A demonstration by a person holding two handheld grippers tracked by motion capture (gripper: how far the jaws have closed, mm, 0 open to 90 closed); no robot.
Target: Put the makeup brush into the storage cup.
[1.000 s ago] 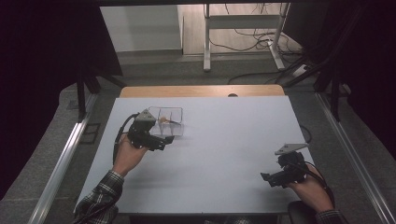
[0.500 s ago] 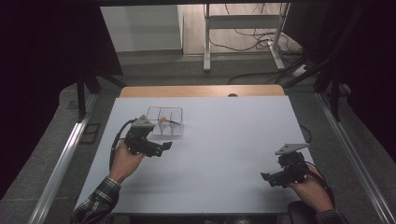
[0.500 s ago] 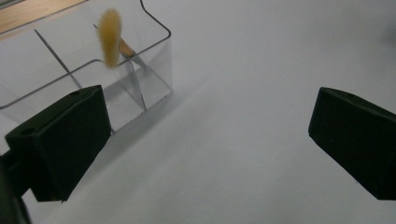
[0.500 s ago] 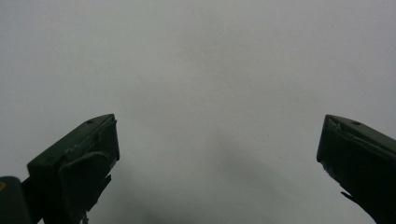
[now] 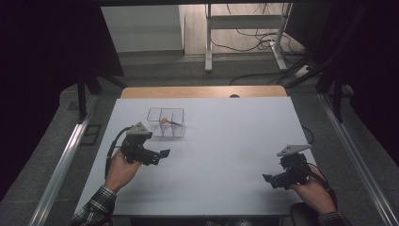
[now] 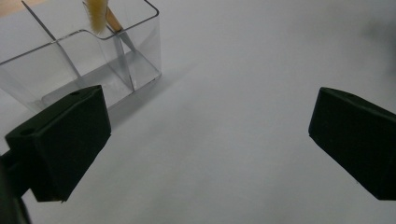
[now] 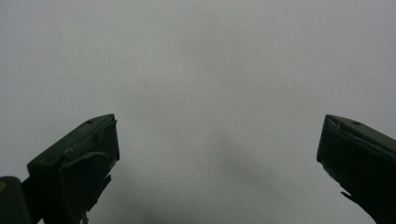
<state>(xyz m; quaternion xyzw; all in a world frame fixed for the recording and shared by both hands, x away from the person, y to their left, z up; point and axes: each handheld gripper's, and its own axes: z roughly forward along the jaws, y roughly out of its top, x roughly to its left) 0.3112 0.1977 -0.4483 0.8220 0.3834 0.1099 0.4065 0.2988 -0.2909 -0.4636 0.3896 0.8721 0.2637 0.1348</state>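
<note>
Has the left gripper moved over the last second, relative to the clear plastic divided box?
Yes. The left gripper has drawn back toward the person, away from the clear plastic divided box, jaws open.

organizer (image 5: 165, 122): clear hard plastic, glossy, smooth walls and dividers, see-through, light glints on edges; seen close in left gripper view (image 6: 93, 56)
brush (image 6: 105, 18): wooden-looking tan handle, smooth; pale yellow fuzzy tip, soft and matt
table (image 5: 226, 141): white top, matt, smooth, faint soft shadows; bare wood strip, light brown, along the 12 o'clock edge
left gripper (image 5: 157, 155): black jaws, matt plastic or rubber look, flat smooth pads; grey plate on top, dull
right gripper (image 5: 272, 181): black matt jaws, edges scuffed and chipped in right gripper view (image 7: 217, 158)
sleeve (image 5: 94, 212): plaid woven cloth, soft, matt
floor (image 5: 61, 155): grey carpet-like, rough, matt
</note>
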